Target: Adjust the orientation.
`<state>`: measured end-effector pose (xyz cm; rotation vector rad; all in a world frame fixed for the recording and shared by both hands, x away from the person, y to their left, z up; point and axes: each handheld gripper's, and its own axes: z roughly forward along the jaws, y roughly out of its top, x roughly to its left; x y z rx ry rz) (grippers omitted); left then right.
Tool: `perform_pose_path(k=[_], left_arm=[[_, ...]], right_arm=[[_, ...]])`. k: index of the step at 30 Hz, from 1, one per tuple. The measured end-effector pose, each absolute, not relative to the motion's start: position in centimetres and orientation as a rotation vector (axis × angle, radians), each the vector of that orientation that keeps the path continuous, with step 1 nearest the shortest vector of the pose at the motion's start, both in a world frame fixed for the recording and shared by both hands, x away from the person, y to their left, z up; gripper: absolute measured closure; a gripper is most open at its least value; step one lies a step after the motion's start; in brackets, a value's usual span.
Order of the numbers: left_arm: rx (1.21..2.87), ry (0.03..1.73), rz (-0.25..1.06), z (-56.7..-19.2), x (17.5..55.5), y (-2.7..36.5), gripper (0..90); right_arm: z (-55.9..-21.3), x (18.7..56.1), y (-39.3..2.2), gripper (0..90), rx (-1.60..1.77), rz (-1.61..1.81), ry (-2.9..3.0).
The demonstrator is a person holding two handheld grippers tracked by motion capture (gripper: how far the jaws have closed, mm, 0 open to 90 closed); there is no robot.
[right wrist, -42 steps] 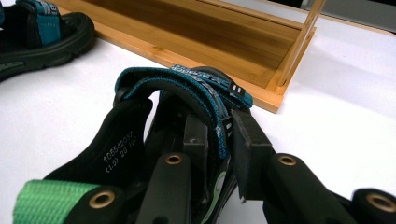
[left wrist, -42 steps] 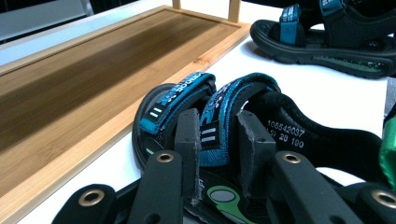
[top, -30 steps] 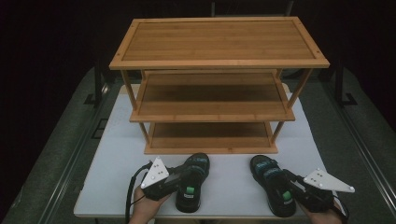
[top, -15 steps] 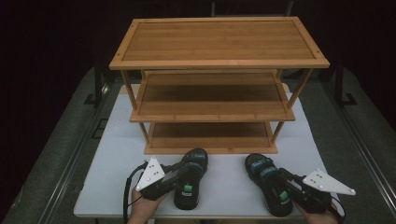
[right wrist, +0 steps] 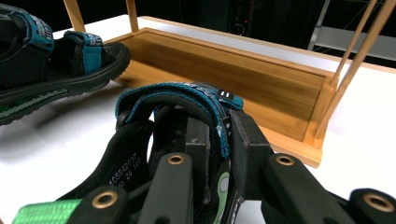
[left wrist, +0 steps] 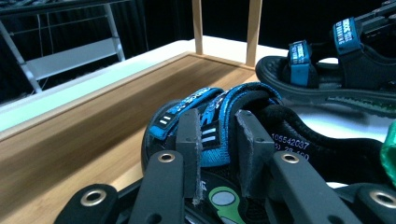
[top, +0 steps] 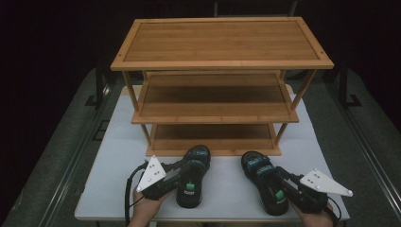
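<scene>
While both sandals sit on the white table (top: pixel 118 142) in front of the rack (top: pixel 222 61), each gripper has already taken hold of one. On the left, the left gripper (top: pixel 182 177) is clenched on a strap of the left sandal (top: pixel 194 177); the left gripper view shows its jaws pinching the blue strap (left wrist: pixel 217 133) from both sides. Gripping by the strap seems sensible, since that is the thin raised part the jaws can span, and it should let the shoe be lifted with its sole hanging level. This sandal lies just short of the rack's lowest shelf (top: pixel 213 137), toe toward it.

Further right, the right sandal (top: pixel 262 182) lies near the first one but apart from it, also toe toward the rack. The right gripper (top: pixel 280 187) is likewise clamped on a strap (right wrist: pixel 219 116), as the right gripper view shows, with the pads pressing on the teal edge. Both shoes appear lined up for going onto a shelf, probably the bottom one, which is bare.

All three bamboo shelves are bare. The table stands on a grey floor (top: pixel 61 132), with dark metal frames at each side and a black, unlit background behind the rack.
</scene>
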<state>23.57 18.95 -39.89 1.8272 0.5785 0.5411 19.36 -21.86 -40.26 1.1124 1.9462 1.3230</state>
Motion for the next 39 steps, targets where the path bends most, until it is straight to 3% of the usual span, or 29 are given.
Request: perform_pose_path(k=[39], left_arm=[[1.793, 0.602, 0.659, -40.2, 28.1, 16.8, 73.3]], right_arm=[[-39.5, 25.1, -16.2, 77.5, 1.077, 1.276, 1.863]])
